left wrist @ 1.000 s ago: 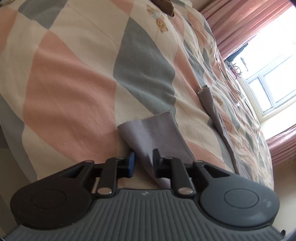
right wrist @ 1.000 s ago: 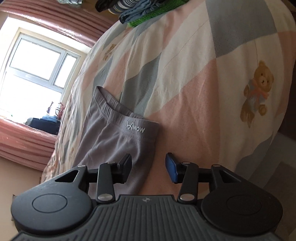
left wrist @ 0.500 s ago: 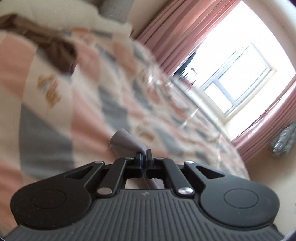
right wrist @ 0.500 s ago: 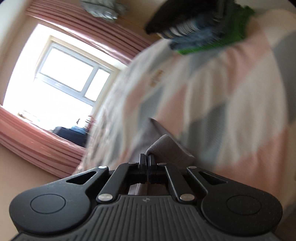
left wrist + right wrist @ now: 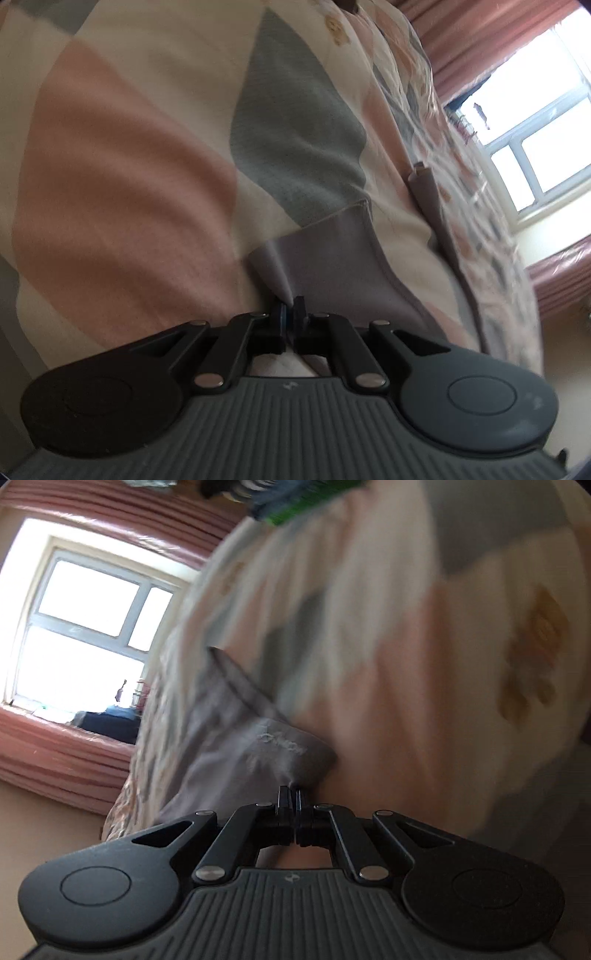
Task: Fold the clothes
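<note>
Grey trousers (image 5: 332, 254) lie on the patterned bedspread (image 5: 122, 177), centre of the left wrist view; the left gripper (image 5: 290, 314) is clenched on a pinch of a leg-end corner. In the right wrist view, blurred, the trousers (image 5: 236, 738) run from centre toward lower left, and the right gripper (image 5: 294, 794) is clamped on the waistband corner near the logo (image 5: 282, 740). Soft, light, limp cloth, I judge; hemmed corners grip best.

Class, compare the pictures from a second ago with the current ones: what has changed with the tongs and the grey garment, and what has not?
Both tongs, open a second ago, have shut on the grey garment: the left tongs at its hem, the right tongs at the waistband corner. The garment stays on the patchwork bedspread; window unchanged.
</note>
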Demonstrator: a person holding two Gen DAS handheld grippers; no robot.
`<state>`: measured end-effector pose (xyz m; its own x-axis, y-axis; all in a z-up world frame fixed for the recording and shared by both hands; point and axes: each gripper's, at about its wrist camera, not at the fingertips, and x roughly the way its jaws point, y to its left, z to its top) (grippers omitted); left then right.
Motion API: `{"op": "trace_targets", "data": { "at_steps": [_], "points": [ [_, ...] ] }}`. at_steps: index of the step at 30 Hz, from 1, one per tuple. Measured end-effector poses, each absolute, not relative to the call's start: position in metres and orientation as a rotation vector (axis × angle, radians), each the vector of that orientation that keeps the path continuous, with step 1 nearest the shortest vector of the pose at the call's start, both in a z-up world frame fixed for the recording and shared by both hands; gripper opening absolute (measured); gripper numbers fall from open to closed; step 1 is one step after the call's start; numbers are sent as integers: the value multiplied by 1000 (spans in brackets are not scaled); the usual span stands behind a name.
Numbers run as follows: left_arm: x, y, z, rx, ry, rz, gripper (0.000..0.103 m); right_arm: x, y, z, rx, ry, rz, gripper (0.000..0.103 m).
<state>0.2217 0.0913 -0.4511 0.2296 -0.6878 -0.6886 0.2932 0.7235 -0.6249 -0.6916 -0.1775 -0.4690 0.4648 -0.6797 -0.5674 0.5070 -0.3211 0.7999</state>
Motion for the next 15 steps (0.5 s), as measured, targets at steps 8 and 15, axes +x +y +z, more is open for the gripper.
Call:
{"op": "trace_targets", "data": {
  "at_steps": [8, 15],
  "points": [
    [223, 91, -400, -335, 1045, -750, 1, -687, -188, -427, 1331, -147, -1178, 1],
    [205, 99, -414, -114, 1057, -572, 3, -684, -167, -436, 1354, 36, -1342, 30]
  ]
}}
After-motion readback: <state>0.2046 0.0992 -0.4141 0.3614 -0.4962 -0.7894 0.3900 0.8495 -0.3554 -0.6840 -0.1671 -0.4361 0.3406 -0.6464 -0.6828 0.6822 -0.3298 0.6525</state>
